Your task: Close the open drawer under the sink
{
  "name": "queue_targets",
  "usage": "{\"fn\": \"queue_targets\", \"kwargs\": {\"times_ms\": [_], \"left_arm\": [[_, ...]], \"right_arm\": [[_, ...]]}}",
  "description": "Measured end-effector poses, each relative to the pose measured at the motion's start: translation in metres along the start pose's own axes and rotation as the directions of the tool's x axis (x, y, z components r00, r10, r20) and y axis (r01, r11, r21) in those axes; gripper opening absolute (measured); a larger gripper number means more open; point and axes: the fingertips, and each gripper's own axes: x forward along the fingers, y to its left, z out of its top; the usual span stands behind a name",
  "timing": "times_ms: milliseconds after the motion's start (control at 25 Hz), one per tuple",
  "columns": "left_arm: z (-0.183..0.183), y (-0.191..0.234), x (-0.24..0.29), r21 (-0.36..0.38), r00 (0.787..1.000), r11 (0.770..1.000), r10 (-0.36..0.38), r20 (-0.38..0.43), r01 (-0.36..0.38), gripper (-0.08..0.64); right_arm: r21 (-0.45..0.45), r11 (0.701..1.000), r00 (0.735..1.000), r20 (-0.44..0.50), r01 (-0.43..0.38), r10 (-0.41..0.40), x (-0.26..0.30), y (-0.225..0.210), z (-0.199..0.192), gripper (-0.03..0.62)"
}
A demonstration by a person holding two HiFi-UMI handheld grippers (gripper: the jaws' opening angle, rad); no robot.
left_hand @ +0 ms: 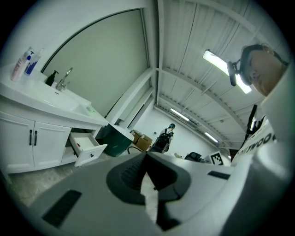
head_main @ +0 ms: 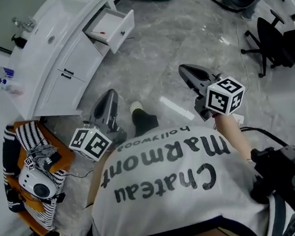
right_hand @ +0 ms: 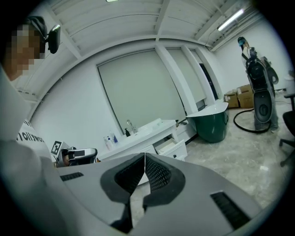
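The drawer [head_main: 111, 28] is far from both tongs. The left gripper [head_main: 109, 95] and right gripper [head_main: 185, 70] are pressed closed and hold nothing, low in the frame. One closed tip should push its white front straight in. It sticks out at upper left, under the sink [head_main: 44, 47], maybe with a small red thing [head_main: 102, 32] inside.

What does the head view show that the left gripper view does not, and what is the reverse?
Only the head view shows the striped cloth on the orange seat. Only the left gripper view shows the ceiling lights and the cardboard boxes. Both show the white sink cabinet, its open drawer and the faucet.
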Motion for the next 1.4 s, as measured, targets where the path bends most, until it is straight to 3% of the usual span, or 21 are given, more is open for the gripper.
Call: {"fn": "queue_targets", "kwargs": {"times_ms": [360,680,880,1200,1400], "left_arm": [[0.088,0.085,0.067,0.085,0.997,0.993,-0.075,-0.037,0.077,0.008],[0.140,0.139,0.108,0.074,0.991,0.990,-0.115,-0.066,0.120,0.008],[0.149,0.165,0.125,0.047,0.989,0.991,-0.121,-0.087,0.125,0.008],[0.133,0.173,0.129,0.038,0.991,0.993,-0.110,-0.070,0.113,0.008],[0.122,0.194,0.139,0.012,0.996,1.000,-0.003,-0.087,0.004,0.008]], "right_arm": [[0.022,0.999,0.997,0.075,0.028,-0.029,0.107,-0.014,0.059,0.012],[-0.008,0.999,0.995,0.089,0.039,-0.038,0.179,-0.015,0.108,0.012],[-0.027,0.998,0.997,0.057,0.060,-0.058,0.206,-0.018,0.113,0.012],[-0.027,0.998,0.998,0.037,0.056,-0.055,0.209,-0.026,0.092,0.012],[-0.007,1.000,1.000,-0.025,-0.016,0.016,0.233,-0.039,0.091,0.012]]}}
